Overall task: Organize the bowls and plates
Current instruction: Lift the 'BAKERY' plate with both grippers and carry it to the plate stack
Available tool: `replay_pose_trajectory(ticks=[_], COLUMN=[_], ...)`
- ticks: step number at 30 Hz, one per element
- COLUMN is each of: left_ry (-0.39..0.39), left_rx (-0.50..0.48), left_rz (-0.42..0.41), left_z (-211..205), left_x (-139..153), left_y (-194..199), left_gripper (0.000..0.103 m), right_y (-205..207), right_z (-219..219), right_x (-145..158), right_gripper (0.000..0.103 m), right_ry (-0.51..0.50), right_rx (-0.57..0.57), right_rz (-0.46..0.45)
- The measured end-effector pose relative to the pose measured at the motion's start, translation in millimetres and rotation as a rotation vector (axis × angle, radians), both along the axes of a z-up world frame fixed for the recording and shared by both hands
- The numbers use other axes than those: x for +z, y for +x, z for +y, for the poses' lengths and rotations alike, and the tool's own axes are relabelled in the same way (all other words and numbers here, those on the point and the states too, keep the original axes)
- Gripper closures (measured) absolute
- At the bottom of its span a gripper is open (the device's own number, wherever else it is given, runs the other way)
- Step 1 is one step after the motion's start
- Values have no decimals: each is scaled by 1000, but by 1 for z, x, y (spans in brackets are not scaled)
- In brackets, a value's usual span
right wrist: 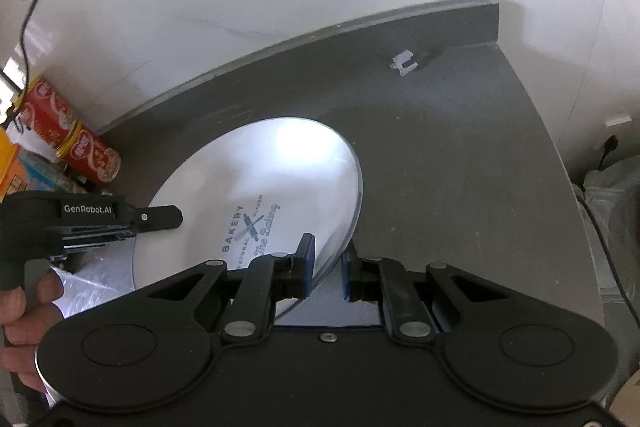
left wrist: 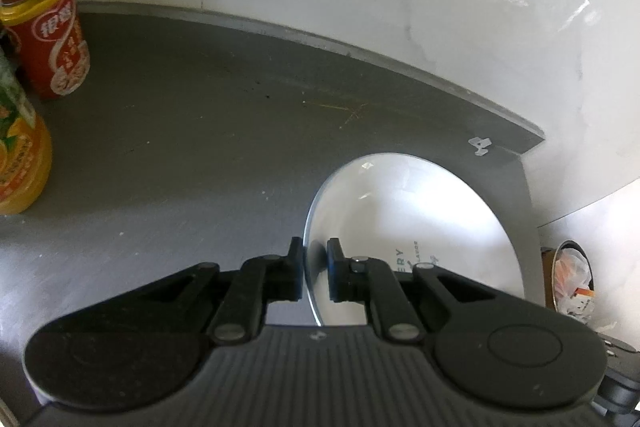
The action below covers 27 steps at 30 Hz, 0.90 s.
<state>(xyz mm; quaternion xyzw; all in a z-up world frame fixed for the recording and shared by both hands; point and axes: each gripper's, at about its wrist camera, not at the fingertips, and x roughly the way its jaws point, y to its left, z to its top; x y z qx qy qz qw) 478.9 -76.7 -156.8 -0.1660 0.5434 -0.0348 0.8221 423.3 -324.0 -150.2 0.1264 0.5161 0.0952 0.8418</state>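
White china is what you are carrying between both tools: one plate (right wrist: 256, 183) with a bakery print, lifted clear of the grey counter (left wrist: 192, 131) as far as the shadow under it suggests. Your left tool (left wrist: 314, 269) is pinching the plate's rim, one finger on each face, so the plate is running ahead and to the right of it. Your right tool (right wrist: 326, 267) is straddling the opposite rim, with the plate spreading ahead and to its left; its left finger is pressing the top face, but a gap is showing beside the right finger, so I cannot tell whether that grip is truly closing.

You are likely moving the plate to its resting spot, so be keeping both tools level and travelling together; if one is leading, the plate is twisting in the pads. Be checking that right-side pinch before trusting it with weight. Red cans (left wrist: 52, 43) are standing far to the left of your left tool, well apart, so be lowering onto the bare counter ahead and releasing only once the base is sitting flat.
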Motion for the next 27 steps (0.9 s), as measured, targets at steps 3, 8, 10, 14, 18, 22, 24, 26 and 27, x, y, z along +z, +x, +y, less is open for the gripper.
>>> replay_pose_trajectory(ticks=[3, 8, 10, 14, 18, 22, 24, 26, 27], left_ry=[-2, -10, -7, -18, -42, -63, -67, -71, -72], left_rx=[2, -17, -37, -68, -85, -107, -121, -128, -130], left_rz=[0, -28, -45, -74, -103, -127, -141, -151, -155], left_z=[4, 8, 8, 9, 18, 29, 37, 48, 51], left_x=[7, 29, 43, 65, 86, 101, 109, 115, 118], left_y=[-8, -22, -28, -41, -59, -72, -80, -89, -92], left_gripper=[93, 93, 93, 94, 94, 94, 94, 94, 94], right_y=[-7, -23, -33, -54, -76, -96, -102, -106, -107], right_z=[6, 17, 18, 21, 31, 45, 46, 46, 47], right_x=[8, 31, 42, 62, 84, 99, 103, 105, 107], right_gripper=[90, 90, 90, 89, 89, 89, 89, 89, 89], right_ry=[-11, -28, -32, -31, -52, -66, -66, -65, -64], right_rx=[6, 10, 11, -6, -37, -60, -69, -75, -78], right_rz=[-6, -40, -63, -94, -128, -159, -169, -181, -185])
